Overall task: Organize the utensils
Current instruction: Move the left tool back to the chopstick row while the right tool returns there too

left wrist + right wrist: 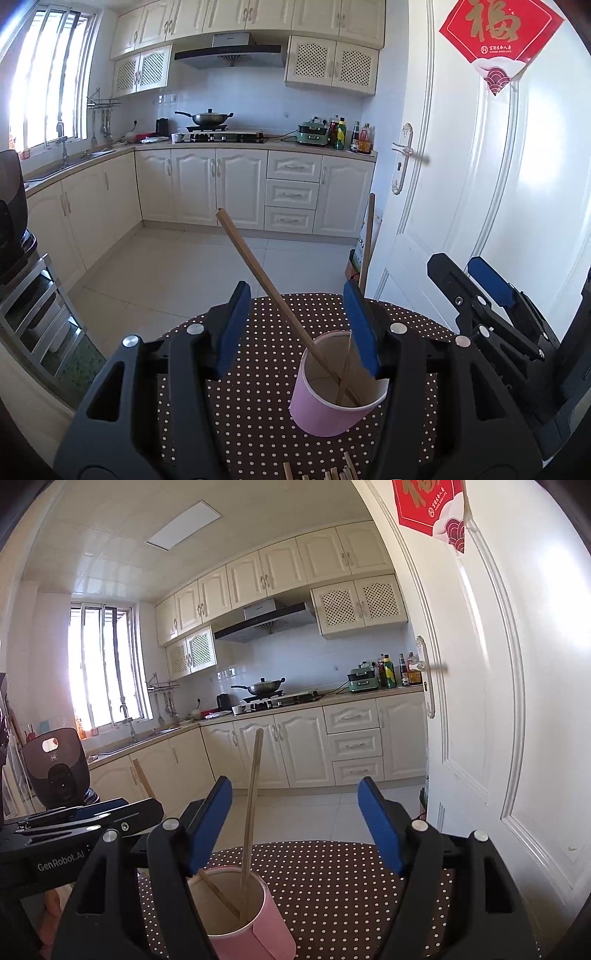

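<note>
While both grippers hover over the dotted table, this is how things stand:

Left gripper: jaws spread wide, clasping nothing; its right finger stands in front of the cup's rim, contact unclear.
Right gripper: jaws spread wide, nothing between them; its left finger sits just above the cup's rim.
Pink paper cup: upright on the polka-dot tablecloth, between the left gripper's fingers.
Chopsticks in cup: two, lower ends inside the cup, leaning apart; one tilts far left, the other rises nearly upright.
Loose chopsticks: several ends lying on the cloth at the near edge, beside the cup.
</note>
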{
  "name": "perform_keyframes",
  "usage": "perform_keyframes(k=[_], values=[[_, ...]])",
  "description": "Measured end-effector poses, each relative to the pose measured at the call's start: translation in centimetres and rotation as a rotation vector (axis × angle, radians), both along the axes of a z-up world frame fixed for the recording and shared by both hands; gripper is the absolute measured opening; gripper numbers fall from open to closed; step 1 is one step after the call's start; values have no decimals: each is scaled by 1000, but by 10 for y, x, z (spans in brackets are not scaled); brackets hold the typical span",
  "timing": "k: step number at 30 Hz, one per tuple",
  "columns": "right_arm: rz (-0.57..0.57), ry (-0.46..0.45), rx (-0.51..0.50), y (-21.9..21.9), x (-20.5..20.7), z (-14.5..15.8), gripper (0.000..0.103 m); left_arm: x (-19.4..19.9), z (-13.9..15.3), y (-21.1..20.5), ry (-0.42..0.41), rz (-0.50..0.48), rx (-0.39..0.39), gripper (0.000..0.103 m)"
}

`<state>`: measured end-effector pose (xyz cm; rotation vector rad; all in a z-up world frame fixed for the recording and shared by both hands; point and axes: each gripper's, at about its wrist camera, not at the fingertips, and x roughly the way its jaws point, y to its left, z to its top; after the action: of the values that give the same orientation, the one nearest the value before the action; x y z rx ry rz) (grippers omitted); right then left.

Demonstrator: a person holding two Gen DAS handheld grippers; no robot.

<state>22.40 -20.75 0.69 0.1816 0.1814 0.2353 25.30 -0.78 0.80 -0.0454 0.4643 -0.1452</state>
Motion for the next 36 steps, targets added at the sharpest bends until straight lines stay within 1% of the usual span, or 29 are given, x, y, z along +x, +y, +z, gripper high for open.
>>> perform_keyframes(k=[9, 13, 20, 24, 28, 29, 32, 36], values=[[-9, 13, 3, -7, -20, 5, 72, -18, 1, 1, 3, 1, 16, 52], [-13, 11, -11, -8, -30, 7, 73, -29, -1, 1, 6, -1, 28, 52], [-6, 55, -9, -11, -42, 4, 76, -51, -6, 5, 25, -7, 31, 53], [7, 126, -18, -9, -48, -1, 77, -65, -12, 12, 40, 13, 21, 53], [54, 222, 33, -13, -50, -10, 77, -71, -18, 20, 69, 18, 1, 53], [61, 234, 39, -13, -51, -12, 77, -72, -19, 21, 74, 26, -1, 53], [65, 273, 19, -13, -54, -21, 77, -75, -32, 28, 113, 31, -23, 53], [73, 337, -20, -10, -55, -36, 77, -75, -51, 36, 167, 58, -16, 53]])
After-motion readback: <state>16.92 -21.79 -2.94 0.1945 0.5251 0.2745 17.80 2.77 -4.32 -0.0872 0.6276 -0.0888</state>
